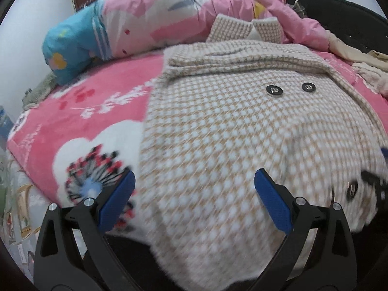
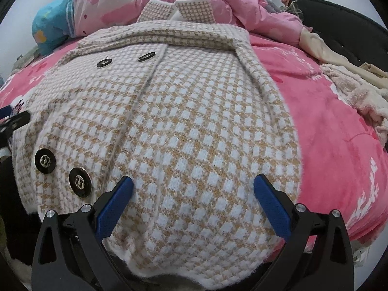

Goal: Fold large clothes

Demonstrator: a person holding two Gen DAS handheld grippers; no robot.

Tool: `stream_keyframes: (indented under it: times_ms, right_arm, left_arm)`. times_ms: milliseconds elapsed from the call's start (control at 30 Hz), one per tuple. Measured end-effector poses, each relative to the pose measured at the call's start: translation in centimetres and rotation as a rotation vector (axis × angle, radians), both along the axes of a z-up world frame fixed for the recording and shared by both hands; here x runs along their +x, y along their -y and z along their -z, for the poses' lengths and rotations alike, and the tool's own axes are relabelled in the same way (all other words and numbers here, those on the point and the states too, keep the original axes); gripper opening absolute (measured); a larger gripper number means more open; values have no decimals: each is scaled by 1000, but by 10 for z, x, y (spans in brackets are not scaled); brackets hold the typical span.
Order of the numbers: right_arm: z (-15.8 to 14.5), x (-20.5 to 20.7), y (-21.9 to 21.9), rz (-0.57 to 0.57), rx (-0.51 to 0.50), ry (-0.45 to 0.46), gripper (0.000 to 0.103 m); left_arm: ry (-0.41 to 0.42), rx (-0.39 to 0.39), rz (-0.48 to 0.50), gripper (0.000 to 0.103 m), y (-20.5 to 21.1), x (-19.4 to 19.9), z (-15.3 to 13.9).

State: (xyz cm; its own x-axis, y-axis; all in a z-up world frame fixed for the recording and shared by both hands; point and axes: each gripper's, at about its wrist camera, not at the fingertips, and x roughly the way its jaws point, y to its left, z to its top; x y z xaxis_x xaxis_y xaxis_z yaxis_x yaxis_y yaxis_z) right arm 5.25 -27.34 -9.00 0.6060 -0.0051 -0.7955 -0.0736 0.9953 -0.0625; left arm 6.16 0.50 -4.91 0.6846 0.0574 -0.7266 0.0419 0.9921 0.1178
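- Left wrist view: the left gripper [image 1: 194, 181] hangs over the near part of a checked tan-and-white knit coat [image 1: 242, 121], its blue-padded fingers [image 1: 118, 201] spread wide apart with nothing between them; the left pad sits over the coat's left edge, where the coat meets the blanket.
- The coat lies spread on a pink fleece blanket [image 1: 97, 101] with white flower prints, its hem toward the camera and hanging over the bed's near edge; the collar points to the far side.
- A folded band of the coat, likely a sleeve [image 1: 242, 58], lies across the upper chest; just below it sit two dark round buttons [image 1: 274, 89].
- The near part of this view is smeared by motion blur, so fine detail there cannot be told.
- Behind the coat a pink and blue quilt [image 1: 135, 24] is bunched up, touching the collar.
- Right wrist view: the right gripper [image 2: 194, 184] hovers over the coat's [image 2: 194, 121] lower right part, its jaws likewise wide apart and empty; whether the pads [image 2: 271, 208] touch the knit cannot be told.
- Two large dark buttons [image 2: 80, 181] sit near the hem just left of this gripper, and two more [image 2: 104, 62] lie higher up beside the front opening.
- At the left edge of this view a black and blue piece of the other gripper [image 2: 14, 118] shows beside the coat.
- To the right of the coat the pink blanket [image 2: 339, 145] lies bare, and beyond it a heap of pale beige clothes [image 2: 351, 89] rests at the bed's far right.
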Motion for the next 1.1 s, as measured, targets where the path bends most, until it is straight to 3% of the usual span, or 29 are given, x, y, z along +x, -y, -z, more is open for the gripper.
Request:
stream_keyframes:
  times_ms: [233, 367, 467, 533, 733, 967, 1100]
  right_arm:
    - [0, 1, 0, -2, 1, 2, 97]
    - [1, -1, 0, -6, 3, 3, 97]
    - [1, 0, 0, -14, 4, -1, 97]
    - [1, 1, 0, -21, 4, -3, 97]
    - [1, 2, 0, -31, -1, -4, 97]
    - [1, 3, -1, -30, -2, -7, 97]
    - [0, 3, -1, -32, 0, -9, 97]
  left_arm:
    - [18, -72, -21, 95, -44, -57, 2]
    - [22, -108, -24, 95, -52, -69, 5]
    - [-12, -137, -37, 95, -46, -67, 14]
    - [-43, -140, -50, 81, -40, -61, 20]
    - [-151, -136, -87, 63, -30, -42, 37]
    - [-223, -165, -72, 58, -23, -28, 50]
    - [-218, -159, -57, 58, -19, -30, 54]
